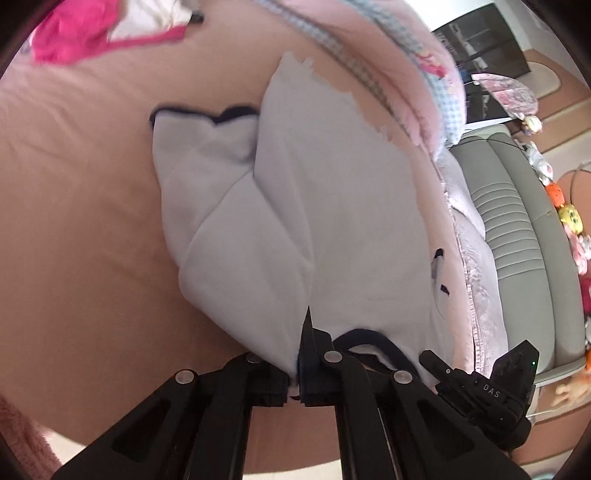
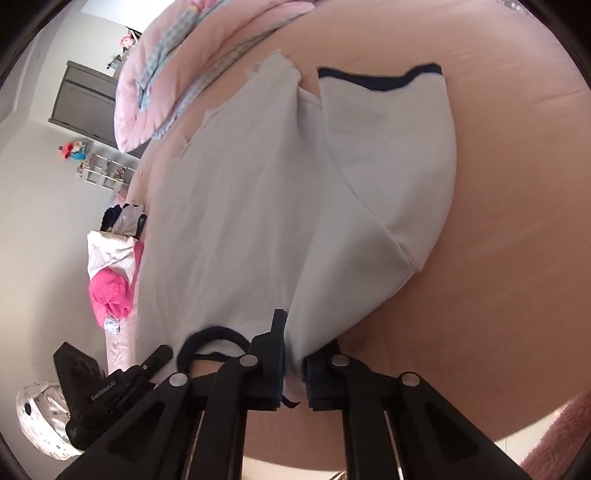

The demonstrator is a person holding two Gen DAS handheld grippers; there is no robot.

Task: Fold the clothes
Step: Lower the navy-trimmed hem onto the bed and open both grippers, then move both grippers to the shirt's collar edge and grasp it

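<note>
A white T-shirt with navy trim on collar and sleeve cuffs hangs spread over the pink bed. It also shows in the right wrist view. My left gripper is shut on the shirt's shoulder edge, just left of the navy collar. My right gripper is shut on the other shoulder, just right of the collar. One sleeve hangs to the left in the left view; the other sleeve hangs to the right in the right view. Each gripper shows in the other's view.
A pink bedsheet lies under the shirt. A pink and blue quilt is bunched at the far end. A pink and white garment lies on the bed. A grey padded headboard with soft toys is at the right.
</note>
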